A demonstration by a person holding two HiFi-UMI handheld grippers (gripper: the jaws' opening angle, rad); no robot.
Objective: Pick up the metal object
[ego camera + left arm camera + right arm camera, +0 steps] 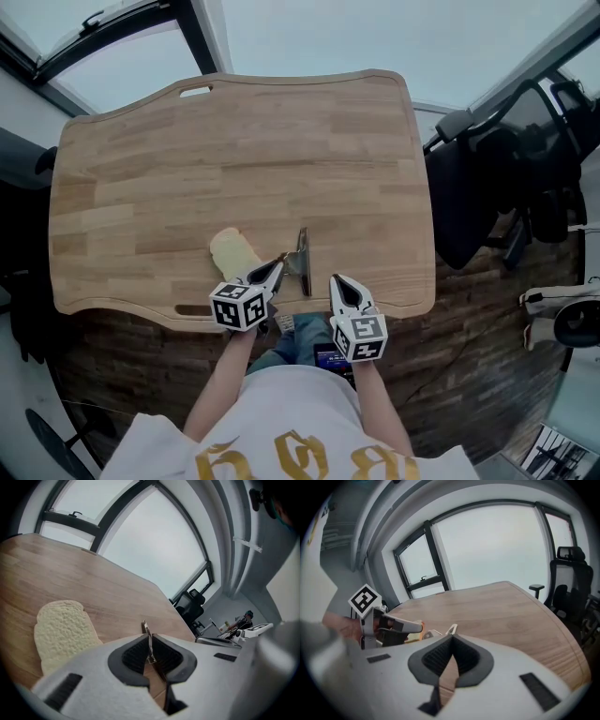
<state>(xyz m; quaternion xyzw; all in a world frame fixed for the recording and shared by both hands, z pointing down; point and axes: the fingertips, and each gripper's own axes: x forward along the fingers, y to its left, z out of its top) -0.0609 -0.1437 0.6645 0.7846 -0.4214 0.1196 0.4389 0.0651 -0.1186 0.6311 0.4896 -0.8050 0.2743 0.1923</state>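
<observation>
1. My left gripper (149, 641) is clamped tight on the slim silver metal object (303, 255), with the object's thin edge pinched upright between the ribbed black pads.
2. The metal piece is at the near edge of the light wooden tabletop (234, 141). It is just right of a pale slice of bread (233, 253) lying flat on the wood. I cannot tell whether the metal rests on the table or hangs just above it.
3. My right gripper (337, 281) hovers close on the metal object's right. Its jaws are pressed together with nothing between them.
4. A black office chair (483, 178) stands off the table's right side.
</observation>
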